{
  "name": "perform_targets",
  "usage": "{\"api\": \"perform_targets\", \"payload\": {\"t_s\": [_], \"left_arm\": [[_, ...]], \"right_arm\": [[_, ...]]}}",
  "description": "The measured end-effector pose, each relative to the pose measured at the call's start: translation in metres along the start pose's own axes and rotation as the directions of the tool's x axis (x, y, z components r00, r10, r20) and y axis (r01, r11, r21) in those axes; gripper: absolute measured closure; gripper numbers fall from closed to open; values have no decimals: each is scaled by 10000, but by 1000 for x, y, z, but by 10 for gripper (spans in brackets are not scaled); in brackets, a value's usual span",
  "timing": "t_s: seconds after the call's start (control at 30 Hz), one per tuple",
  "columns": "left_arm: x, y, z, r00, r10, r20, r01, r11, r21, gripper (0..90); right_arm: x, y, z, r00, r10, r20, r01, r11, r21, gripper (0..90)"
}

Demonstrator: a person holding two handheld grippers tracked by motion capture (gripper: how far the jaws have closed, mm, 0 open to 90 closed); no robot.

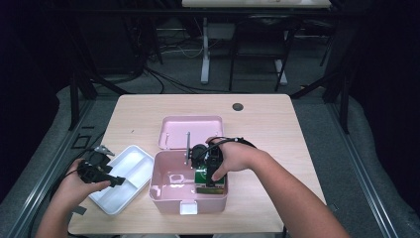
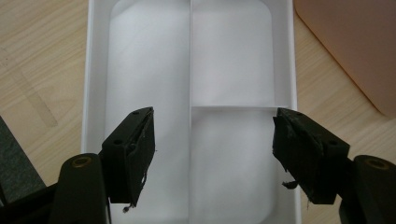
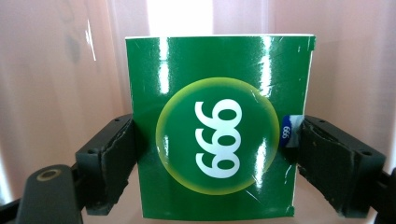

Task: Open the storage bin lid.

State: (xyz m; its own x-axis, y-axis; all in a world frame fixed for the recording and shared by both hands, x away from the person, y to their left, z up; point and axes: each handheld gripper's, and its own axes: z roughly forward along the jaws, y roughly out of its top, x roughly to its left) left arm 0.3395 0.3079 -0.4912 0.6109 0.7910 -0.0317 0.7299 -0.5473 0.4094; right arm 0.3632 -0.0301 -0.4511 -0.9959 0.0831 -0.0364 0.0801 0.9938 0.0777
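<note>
- The left gripper [image 1: 117, 181] hangs over the white tray [image 2: 95, 70], jaws wide apart, holding nothing.
- The right gripper [image 3: 215, 163] squeezes the green box [image 3: 215, 135] inside the pink box [image 1: 163, 198].
- The pink lid [image 1: 190, 130] lies open behind.

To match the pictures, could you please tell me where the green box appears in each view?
High view: the green box sits low in the pink container, under the right gripper.
Right gripper view: it lies at the centre, clamped between the jaws.
Left gripper view: white divided tray instead.
Shared landmark: the pink container.
</note>
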Motion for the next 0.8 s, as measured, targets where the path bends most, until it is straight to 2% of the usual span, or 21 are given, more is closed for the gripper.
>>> {"api": "perform_targets", "payload": {"t_s": [0.3, 0.43, 0.63, 0.8], "left_arm": [[0, 0, 1, 10000, 38, 22, -38, 10000, 32, 310], [0, 0, 1, 10000, 50, 6, -50, 10000, 45, 310], [0, 0, 1, 10000, 49, 17, -49, 10000, 47, 310], [0, 0, 1, 10000, 80, 12, -80, 10000, 48, 309]], "right_arm": [[-3, -3, 10, 9999, 130, -97, -132, 9998, -140, 155], [-3, -4, 15, 9999, 169, 18, -169, 9998, -140, 155], [-3, -3, 18, 9998, 152, -116, -153, 9999, -51, 152], [-2, -2, 20, 10000, 37, -10, -37, 10000, 92, 163]]}}
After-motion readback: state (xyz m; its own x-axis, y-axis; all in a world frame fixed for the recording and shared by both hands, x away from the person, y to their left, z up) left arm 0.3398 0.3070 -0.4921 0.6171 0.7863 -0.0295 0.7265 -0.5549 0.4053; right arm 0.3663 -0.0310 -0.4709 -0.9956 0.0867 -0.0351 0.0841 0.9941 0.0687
